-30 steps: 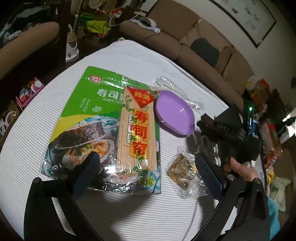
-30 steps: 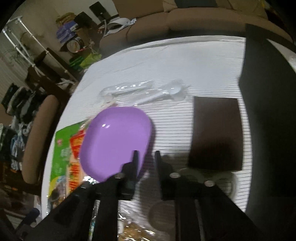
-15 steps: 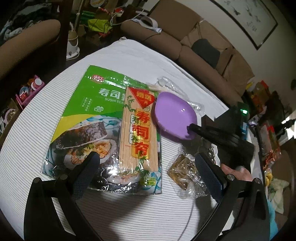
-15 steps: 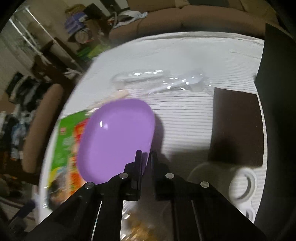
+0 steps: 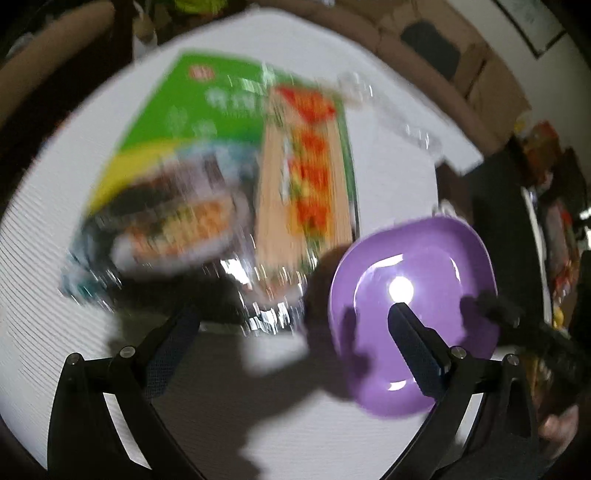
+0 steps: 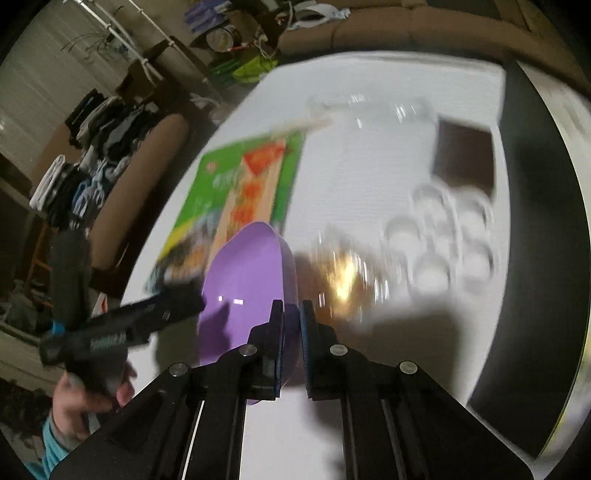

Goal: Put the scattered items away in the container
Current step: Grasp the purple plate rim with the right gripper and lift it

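We've got the right gripper (image 6: 291,314) pinched tight on the purple dish's (image 6: 247,280) rim, lifted at 5 o'clock off the seaweed pack (image 5: 207,147). Left gripper (image 5: 295,317) gapes, empty. Thin rim grip, so it could slip.

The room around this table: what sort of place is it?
Most likely a lived-in living room at home. A brown sofa runs behind the white table, clothes hang on a rack, and a framed picture hangs on the wall.
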A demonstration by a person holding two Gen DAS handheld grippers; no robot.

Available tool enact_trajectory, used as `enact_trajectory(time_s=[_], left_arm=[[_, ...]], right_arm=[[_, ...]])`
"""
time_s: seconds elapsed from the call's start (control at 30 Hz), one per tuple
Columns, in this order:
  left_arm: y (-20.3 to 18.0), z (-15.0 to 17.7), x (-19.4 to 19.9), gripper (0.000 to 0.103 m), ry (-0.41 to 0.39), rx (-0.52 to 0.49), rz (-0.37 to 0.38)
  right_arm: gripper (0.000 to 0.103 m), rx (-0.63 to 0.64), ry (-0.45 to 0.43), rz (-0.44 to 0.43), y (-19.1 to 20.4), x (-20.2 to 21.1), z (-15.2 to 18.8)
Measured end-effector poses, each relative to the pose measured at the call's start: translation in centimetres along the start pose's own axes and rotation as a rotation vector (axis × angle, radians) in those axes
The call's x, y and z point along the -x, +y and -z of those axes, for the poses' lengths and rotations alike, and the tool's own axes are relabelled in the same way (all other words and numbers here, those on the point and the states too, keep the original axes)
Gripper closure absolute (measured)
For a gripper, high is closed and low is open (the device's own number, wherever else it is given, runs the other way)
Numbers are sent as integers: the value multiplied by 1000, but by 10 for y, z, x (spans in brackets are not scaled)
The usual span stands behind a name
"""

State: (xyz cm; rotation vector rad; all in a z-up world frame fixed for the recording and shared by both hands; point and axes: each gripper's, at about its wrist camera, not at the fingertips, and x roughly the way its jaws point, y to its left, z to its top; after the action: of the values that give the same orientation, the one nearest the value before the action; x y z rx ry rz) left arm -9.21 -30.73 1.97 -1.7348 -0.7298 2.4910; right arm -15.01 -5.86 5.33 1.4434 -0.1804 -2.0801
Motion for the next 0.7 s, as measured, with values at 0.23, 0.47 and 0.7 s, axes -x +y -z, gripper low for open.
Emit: enact_trajectory(time_s=[0.23,0.47,0.7], left_arm=[[-14,21,21,6,-84,-122,3],[-33,71,23,6,-26,-224,45],[-84,129,10,8,-45,-360,-97]], right_arm=[[95,-106,-19,34,-28,27,88],[92,-190,-49,117,-61,57,132],[77,-210,-106,90,-70,73,147]])
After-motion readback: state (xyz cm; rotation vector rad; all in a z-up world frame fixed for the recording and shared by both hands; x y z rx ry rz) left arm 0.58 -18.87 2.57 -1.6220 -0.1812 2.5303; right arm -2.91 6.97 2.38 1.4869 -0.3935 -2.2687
